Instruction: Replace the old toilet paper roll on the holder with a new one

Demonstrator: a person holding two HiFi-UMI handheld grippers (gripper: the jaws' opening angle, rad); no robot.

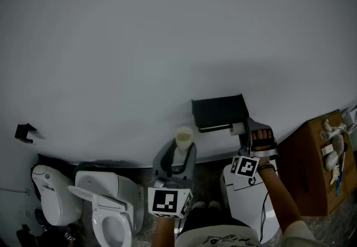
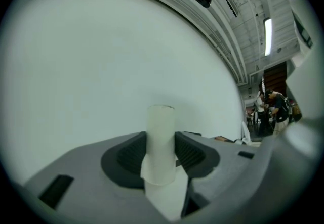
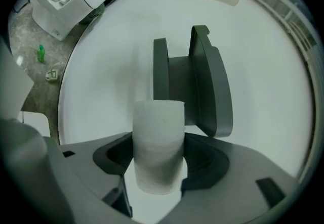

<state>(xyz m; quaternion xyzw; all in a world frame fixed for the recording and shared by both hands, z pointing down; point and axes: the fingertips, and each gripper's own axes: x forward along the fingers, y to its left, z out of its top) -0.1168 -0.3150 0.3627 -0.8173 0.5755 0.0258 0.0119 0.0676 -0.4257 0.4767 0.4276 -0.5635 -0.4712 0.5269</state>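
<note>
Just in front of the holder [image 3: 202, 81], the new roll [image 3: 158, 137] is gripped by the right gripper [image 3: 158, 156]. Left of the holder, the old roll [image 2: 160, 137] is clamped in the left gripper [image 2: 161, 151]. The new roll should be aligned squarely before insertion.

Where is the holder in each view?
Head view: holder right of centre, on the wall.
Left gripper view: not in it.
Right gripper view: centre, just behind the new roll.
Shared landmark: the white wall, seen in all three.
</note>
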